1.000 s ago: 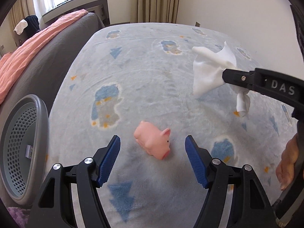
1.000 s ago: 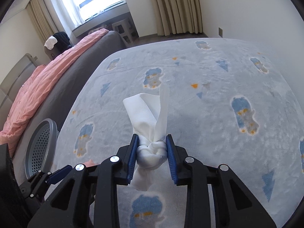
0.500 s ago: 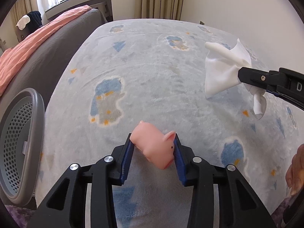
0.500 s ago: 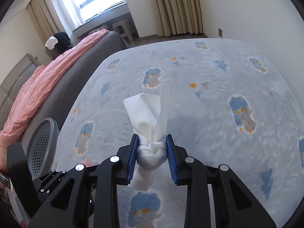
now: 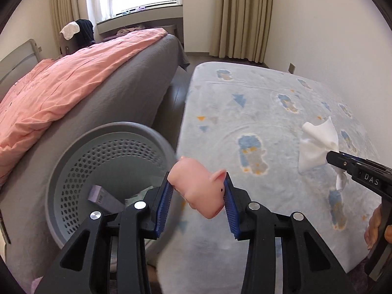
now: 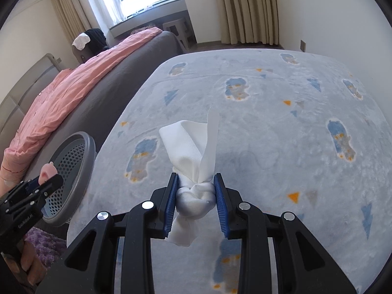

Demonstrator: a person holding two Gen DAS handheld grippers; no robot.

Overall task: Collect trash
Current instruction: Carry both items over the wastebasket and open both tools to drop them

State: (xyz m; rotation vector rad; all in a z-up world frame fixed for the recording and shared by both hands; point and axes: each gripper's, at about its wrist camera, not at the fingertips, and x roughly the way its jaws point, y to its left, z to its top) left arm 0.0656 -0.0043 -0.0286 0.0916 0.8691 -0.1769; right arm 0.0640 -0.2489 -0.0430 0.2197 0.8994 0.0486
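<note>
Lifted toward the basket (image 5: 73, 161), pig toy (image 5: 199, 188) stays clamped in left fingers; right fingers grip tissue (image 6: 193, 169)

My left wrist camera looks along my left claw (image 5: 199, 199), close above the grey basket (image 5: 73, 152) beside the bed. My right wrist camera looks along my right claw (image 6: 196, 201), over the blue blanket (image 6: 281, 127). Both views share blanket, basket and window.

Home bedroom: bed (image 5: 103, 90), pink duvet (image 5: 56, 90), curtains (image 5: 242, 17)
</note>
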